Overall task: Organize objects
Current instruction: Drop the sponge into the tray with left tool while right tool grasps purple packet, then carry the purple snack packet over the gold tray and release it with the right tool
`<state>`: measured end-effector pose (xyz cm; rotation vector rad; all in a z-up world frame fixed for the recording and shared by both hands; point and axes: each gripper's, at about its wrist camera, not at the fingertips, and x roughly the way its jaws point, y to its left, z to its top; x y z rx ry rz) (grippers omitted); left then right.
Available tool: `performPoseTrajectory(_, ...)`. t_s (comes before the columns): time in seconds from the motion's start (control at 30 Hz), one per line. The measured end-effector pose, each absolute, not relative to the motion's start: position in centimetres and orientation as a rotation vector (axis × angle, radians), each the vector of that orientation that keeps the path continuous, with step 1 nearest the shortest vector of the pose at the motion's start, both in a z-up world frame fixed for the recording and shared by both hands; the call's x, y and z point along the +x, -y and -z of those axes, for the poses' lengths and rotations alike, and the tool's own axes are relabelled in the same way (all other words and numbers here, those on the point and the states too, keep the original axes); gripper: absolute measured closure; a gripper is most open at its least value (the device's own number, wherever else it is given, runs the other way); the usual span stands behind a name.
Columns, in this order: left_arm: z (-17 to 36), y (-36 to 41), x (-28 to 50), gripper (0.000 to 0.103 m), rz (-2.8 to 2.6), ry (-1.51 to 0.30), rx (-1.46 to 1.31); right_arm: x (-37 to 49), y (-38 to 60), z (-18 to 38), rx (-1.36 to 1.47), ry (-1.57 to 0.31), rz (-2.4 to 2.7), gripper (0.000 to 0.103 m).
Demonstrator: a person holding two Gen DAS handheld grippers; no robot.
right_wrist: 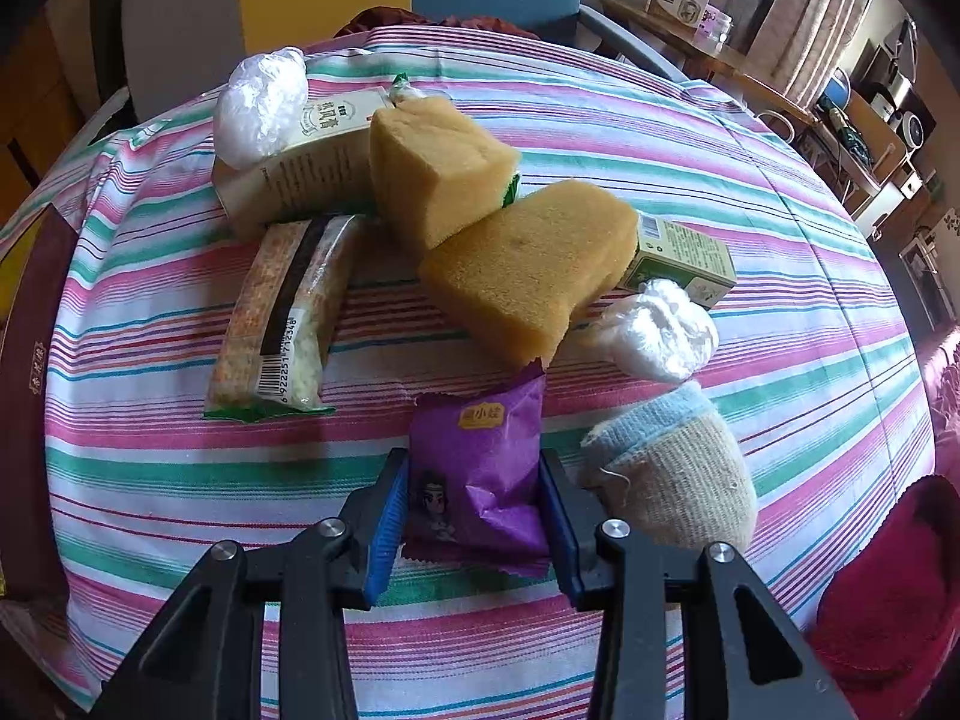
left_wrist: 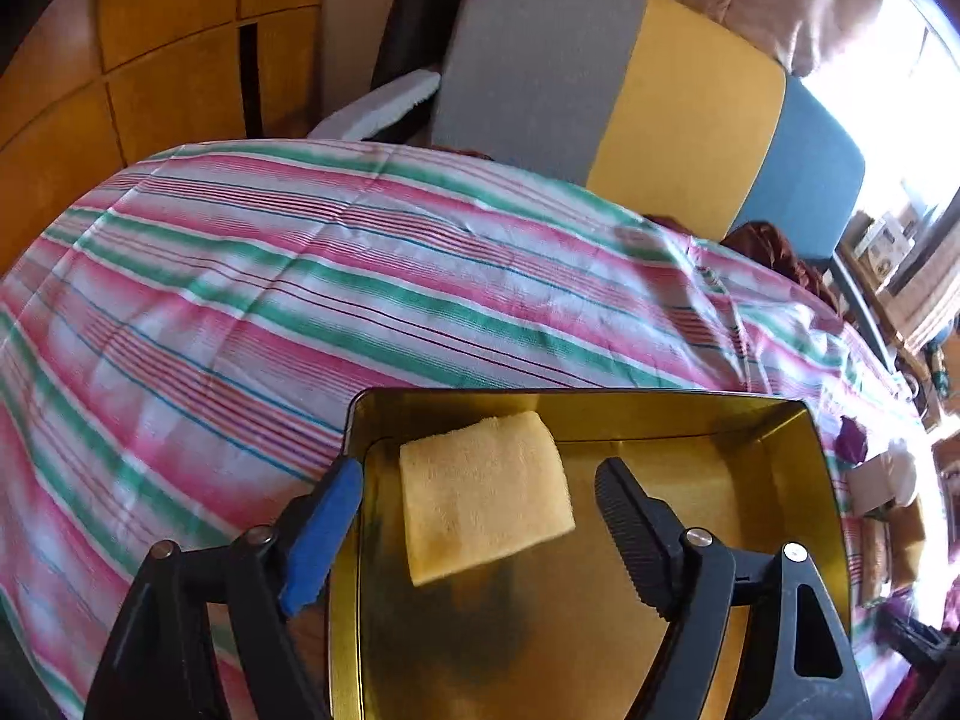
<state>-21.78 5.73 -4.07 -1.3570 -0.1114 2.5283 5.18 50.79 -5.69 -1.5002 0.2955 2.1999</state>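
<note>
Left gripper (left_wrist: 480, 516) fingers wide above yellow cloth (left_wrist: 483, 495) in tin (left_wrist: 816, 480); right gripper (right_wrist: 474, 510) fingers clamp purple packet (right_wrist: 477, 468), whose slick foil may slip out when lifted.

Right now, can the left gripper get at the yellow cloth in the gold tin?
Probably yes. The left gripper is open, with the yellow cloth lying loose between its fingers in the open gold tin; nothing covers it.

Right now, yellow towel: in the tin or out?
In. The folded yellow towel lies inside the gold tin, clear of the open left hand-held gripper.
</note>
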Motion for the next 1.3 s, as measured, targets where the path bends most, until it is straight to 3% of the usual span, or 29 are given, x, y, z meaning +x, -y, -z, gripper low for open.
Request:
performPoseTrajectory(0.3,1.0,-4.5,-12.9,0.021,-2.611,0.064,-1.185,5.1,-49.3,4.7,-1.433,-0.305,-2.304,0.062)
performPoseTrajectory(0.63,2.0,-6.0,-5.1,0.021,-2.525,-0.011,-1.164,5.8,-46.7,1.7,-1.357,-0.403,-2.476,0.062)
performPoseTrajectory(0.97,1.6,-5.0,-3.2,0.019,-2.602,-0.072,-1.142,4.2,-38.8,-1.2,-1.392,-0.402,-2.699,0.062)
performPoseTrajectory(1.3,0.4,-2.2,-2.6,0.015,-2.712,-0.062,-1.117,-2.8,-27.2,-1.5,-1.594,-0.362,-2.946,0.062)
